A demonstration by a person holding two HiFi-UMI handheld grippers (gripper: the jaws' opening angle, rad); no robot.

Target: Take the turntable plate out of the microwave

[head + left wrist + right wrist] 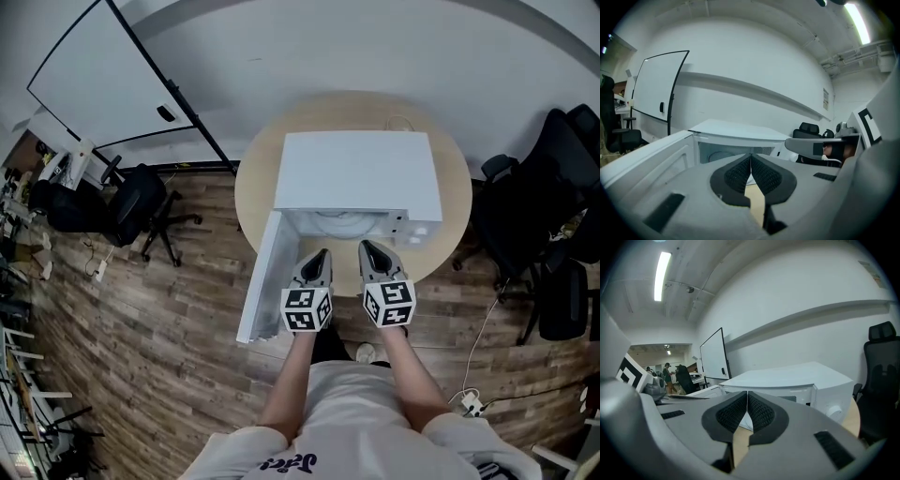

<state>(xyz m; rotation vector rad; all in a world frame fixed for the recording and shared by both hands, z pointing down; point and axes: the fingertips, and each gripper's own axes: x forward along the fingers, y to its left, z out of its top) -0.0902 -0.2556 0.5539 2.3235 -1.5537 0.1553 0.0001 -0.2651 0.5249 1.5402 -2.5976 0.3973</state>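
White plate [339, 223] sat inside the open microwave [356, 173] on the table [459, 202]. Left gripper [322, 255] and right gripper [368, 247] hung before it, pinched shut, empty; they'd best open, then enter level.

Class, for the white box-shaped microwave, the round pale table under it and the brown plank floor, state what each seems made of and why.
White box-shaped microwave: probably painted metal or plastic; smooth white.
Round pale table: wood or laminate; flat beige top.
Brown plank floor: wood or wood-look vinyl; staggered grained planks.
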